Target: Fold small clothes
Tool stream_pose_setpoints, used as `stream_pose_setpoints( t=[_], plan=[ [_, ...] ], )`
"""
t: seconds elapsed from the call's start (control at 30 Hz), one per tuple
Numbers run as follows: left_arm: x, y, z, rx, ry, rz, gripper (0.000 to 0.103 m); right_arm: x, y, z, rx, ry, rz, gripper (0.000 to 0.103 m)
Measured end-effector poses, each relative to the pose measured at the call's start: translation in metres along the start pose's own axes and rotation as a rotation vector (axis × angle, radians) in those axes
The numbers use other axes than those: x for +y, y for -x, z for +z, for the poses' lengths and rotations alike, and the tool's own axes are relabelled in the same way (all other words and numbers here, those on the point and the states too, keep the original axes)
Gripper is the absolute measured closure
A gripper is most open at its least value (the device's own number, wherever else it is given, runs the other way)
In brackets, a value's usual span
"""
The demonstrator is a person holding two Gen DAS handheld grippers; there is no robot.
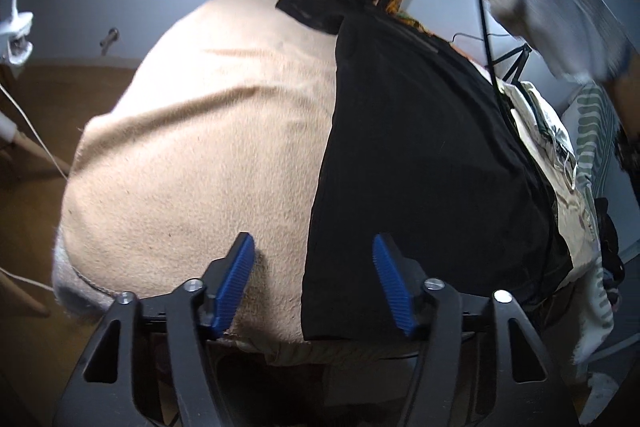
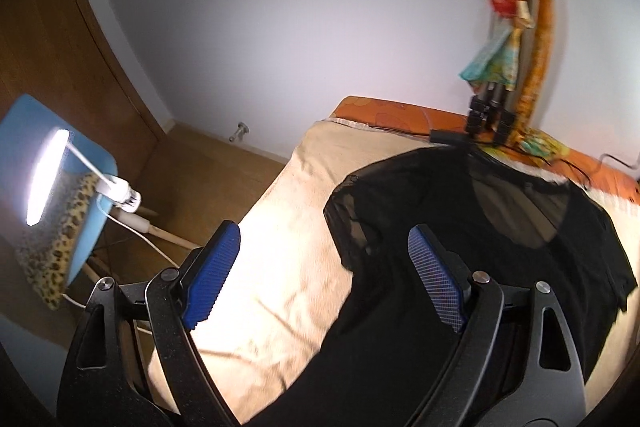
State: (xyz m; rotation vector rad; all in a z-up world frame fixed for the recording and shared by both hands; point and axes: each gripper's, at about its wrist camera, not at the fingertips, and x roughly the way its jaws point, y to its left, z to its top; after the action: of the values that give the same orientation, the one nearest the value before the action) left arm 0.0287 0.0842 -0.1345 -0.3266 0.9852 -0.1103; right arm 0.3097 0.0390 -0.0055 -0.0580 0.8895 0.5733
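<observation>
A black T-shirt (image 1: 420, 155) lies flat on a beige blanket (image 1: 208, 155) spread over the bed. My left gripper (image 1: 313, 241) hovers low over the shirt's near left edge. Its blue pads (image 1: 236, 279) stand apart, the hem edge runs between them and neither touches the cloth. In the right wrist view the same shirt (image 2: 520, 267) shows its neck opening and a short sleeve (image 2: 352, 223). My right gripper (image 2: 324, 229) is wide open above that sleeve, one finger over the blanket (image 2: 280, 287), the other over the black cloth.
A pile of light and striped clothes (image 1: 560, 163) lies to the right of the shirt. A tripod wrapped in colourful cloth (image 2: 508, 39) stands at the bed's far edge, with cables. A blue chair (image 2: 80, 187) with a lit lamp (image 2: 46, 179) stands left of the bed.
</observation>
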Motion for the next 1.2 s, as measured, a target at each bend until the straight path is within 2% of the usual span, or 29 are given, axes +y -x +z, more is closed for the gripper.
stream_pose_setpoints(
  t=[0.2, 0.23, 0.3, 0.37, 0.47, 0.63, 0.67, 0.8, 0.9, 0.97, 1.0, 1.03, 1.07, 1.2],
  plan=[
    [-0.002, -0.003, -0.001, 0.015, -0.004, -0.019, 0.054, -0.011, -0.059, 0.023, 0.053, -0.040, 0.009, 0.015],
    [-0.003, -0.003, 0.000, 0.014, -0.006, -0.026, 0.057, -0.014, -0.069, 0.025, 0.062, -0.046, 0.007, 0.015],
    [-0.003, -0.005, 0.001, 0.021, -0.005, -0.047, 0.071, -0.019, -0.088, 0.028, 0.083, -0.055, 0.000, 0.015],
    [-0.003, -0.007, 0.002, 0.028, 0.001, -0.069, 0.077, -0.020, -0.108, 0.031, 0.105, -0.056, -0.004, 0.015],
    [0.003, -0.011, 0.004, 0.046, 0.039, -0.124, 0.093, -0.015, -0.134, 0.031, 0.137, -0.037, -0.011, 0.015],
    [0.015, -0.012, 0.006, 0.049, 0.103, -0.178, 0.097, -0.001, -0.173, 0.028, 0.191, 0.051, -0.087, 0.017],
    [0.015, -0.012, 0.006, 0.048, 0.105, -0.181, 0.097, 0.001, -0.181, 0.026, 0.207, 0.078, -0.113, 0.022],
    [0.010, -0.011, 0.009, 0.038, 0.092, -0.187, 0.099, -0.001, -0.197, 0.022, 0.249, 0.135, -0.191, 0.032],
    [0.008, -0.012, 0.009, 0.040, 0.088, -0.192, 0.099, -0.007, -0.203, 0.020, 0.276, 0.154, -0.201, 0.047],
    [0.007, -0.012, 0.009, 0.039, 0.081, -0.189, 0.100, -0.009, -0.206, 0.019, 0.295, 0.165, -0.204, 0.071],
    [0.009, -0.011, 0.010, 0.034, 0.078, -0.191, 0.100, -0.009, -0.207, 0.018, 0.297, 0.174, -0.203, 0.074],
    [0.009, -0.010, 0.010, 0.030, 0.078, -0.192, 0.100, -0.009, -0.205, 0.018, 0.288, 0.189, -0.204, 0.082],
    [0.009, -0.010, 0.011, 0.028, 0.078, -0.191, 0.100, -0.008, -0.203, 0.018, 0.283, 0.200, -0.212, 0.095],
    [0.011, -0.005, 0.012, 0.012, 0.079, -0.199, 0.101, -0.018, -0.185, 0.022, 0.240, 0.168, -0.193, 0.098]
  ],
)
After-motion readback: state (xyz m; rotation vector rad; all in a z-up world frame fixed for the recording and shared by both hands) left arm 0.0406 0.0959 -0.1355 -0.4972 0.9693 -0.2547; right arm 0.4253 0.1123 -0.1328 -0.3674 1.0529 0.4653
